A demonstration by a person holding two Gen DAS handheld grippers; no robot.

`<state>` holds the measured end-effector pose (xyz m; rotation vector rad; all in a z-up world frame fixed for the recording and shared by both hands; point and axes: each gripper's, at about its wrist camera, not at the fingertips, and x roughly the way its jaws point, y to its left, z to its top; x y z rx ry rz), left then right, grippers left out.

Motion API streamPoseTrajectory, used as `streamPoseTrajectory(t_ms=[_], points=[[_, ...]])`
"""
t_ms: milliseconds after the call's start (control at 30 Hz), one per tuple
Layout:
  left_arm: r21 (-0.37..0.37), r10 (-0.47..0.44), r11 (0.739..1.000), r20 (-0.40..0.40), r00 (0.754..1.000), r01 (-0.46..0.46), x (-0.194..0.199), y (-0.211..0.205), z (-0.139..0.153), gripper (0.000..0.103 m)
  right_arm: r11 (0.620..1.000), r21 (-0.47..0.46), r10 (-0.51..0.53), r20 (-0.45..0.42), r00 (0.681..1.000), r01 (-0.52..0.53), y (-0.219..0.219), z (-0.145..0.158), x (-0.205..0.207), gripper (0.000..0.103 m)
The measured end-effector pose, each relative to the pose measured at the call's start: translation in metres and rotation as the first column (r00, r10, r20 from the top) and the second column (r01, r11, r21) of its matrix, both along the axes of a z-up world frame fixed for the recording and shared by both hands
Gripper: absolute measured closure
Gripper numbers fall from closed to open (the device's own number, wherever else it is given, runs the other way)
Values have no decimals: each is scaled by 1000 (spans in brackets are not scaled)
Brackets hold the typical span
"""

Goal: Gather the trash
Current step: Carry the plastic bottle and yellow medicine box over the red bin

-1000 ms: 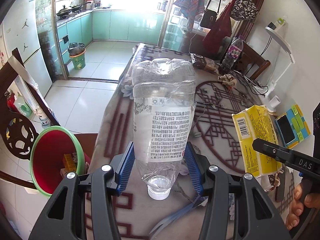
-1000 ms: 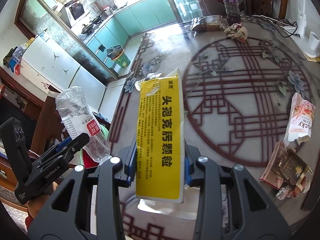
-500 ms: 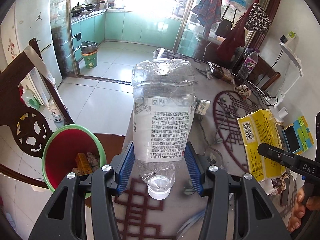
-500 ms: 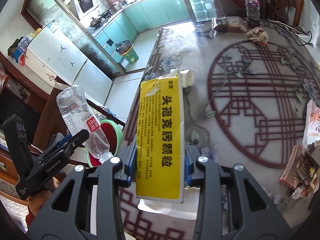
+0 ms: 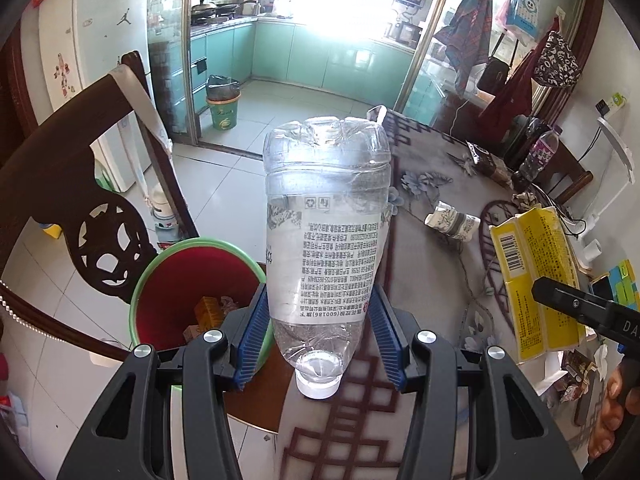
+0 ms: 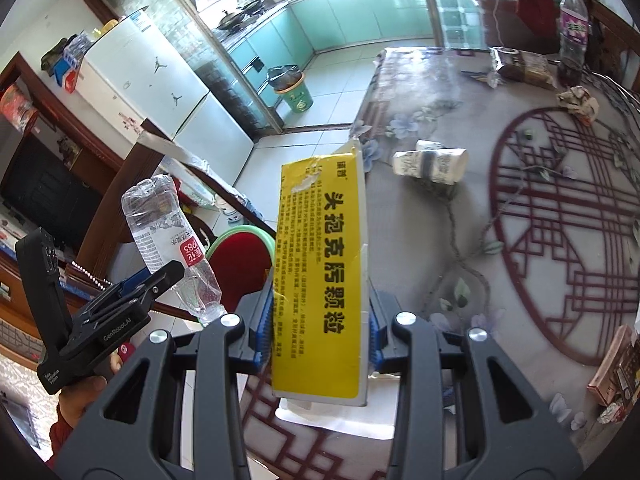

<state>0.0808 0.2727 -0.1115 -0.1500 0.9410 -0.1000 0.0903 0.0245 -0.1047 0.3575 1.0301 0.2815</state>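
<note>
A clear plastic bottle (image 5: 324,220) stands cap toward the camera, and my left gripper (image 5: 318,336) is shut on its lower body. It hangs at the table's left edge, just right of a red bin with a green rim (image 5: 192,280) that holds some trash. My right gripper (image 6: 320,332) is shut on a flat yellow box (image 6: 320,264) with black print, above the patterned tablecloth (image 6: 520,240). In the right wrist view the bottle (image 6: 168,232) and the left gripper (image 6: 160,280) show at the left, with the bin (image 6: 240,256) behind the box. The box (image 5: 532,264) also shows at the right of the left wrist view.
A paper cup (image 6: 432,164) lies on its side on the table. A crumpled wrapper (image 6: 578,100), a snack bag (image 6: 524,66) and a purple-labelled bottle (image 6: 572,28) sit at the far edge. Wrappers (image 6: 616,372) lie at the right. A carved wooden chair (image 5: 80,184) stands beside the bin.
Both grippers have carried their loads leftward over the table toward its left edge. The red bin now sits closer to the bottle and larger in both views. Both grips are unchanged.
</note>
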Motion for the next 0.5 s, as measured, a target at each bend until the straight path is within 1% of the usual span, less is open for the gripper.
streamPoseTrajectory(t_ms=[267, 500], points=[[3, 77, 997, -12, 997, -77, -2, 33, -8, 56, 996, -11, 84, 8, 996, -84, 39, 1, 18, 67], [4, 146, 989, -21, 989, -146, -2, 58, -14, 56, 985, -17, 175, 19, 984, -174, 76, 2, 40, 67]])
